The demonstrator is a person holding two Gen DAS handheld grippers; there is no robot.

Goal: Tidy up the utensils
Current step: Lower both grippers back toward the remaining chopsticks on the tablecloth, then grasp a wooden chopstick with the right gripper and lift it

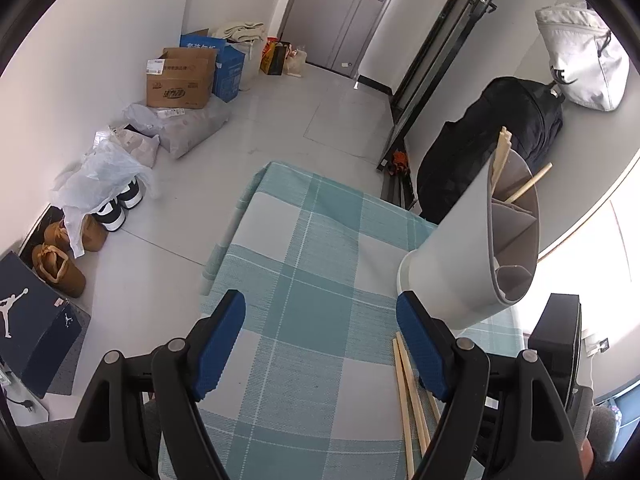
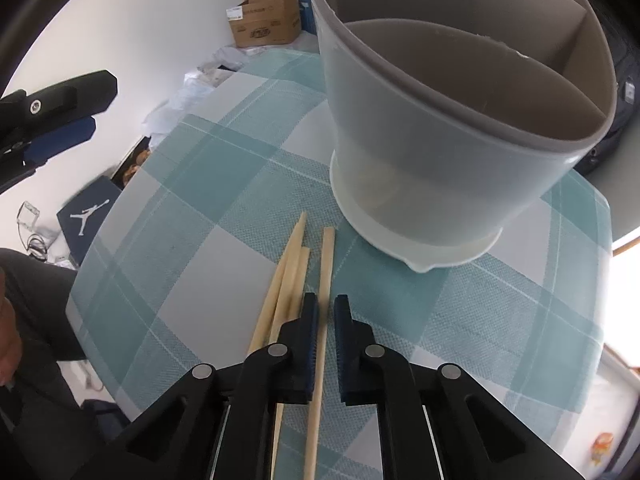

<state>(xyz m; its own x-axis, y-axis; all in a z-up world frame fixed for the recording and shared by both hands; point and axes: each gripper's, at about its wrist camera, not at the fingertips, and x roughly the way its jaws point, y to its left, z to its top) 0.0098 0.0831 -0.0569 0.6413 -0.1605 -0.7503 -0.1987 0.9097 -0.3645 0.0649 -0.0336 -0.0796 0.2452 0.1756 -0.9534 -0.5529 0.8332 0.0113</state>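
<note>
A translucent utensil holder (image 2: 448, 128) with grey inner dividers stands on the teal checked tablecloth (image 2: 192, 184). It also shows in the left wrist view (image 1: 472, 248), with wooden chopsticks (image 1: 502, 156) sticking out of it. Three loose wooden chopsticks (image 2: 292, 276) lie on the cloth in front of the holder. My right gripper (image 2: 326, 308) is low over them, its jaws narrowly apart around one chopstick (image 2: 322, 320), with a small gap still showing. My left gripper (image 1: 320, 340) is open and empty above the cloth, left of the holder.
The small table's edges (image 1: 236, 208) drop to the floor. On the floor to the left are cardboard boxes (image 1: 180, 80), bags, shoes (image 1: 116, 208) and a dark shoe box (image 1: 32, 320). A black backpack (image 1: 500, 136) and a white bag (image 1: 584, 56) sit behind the holder.
</note>
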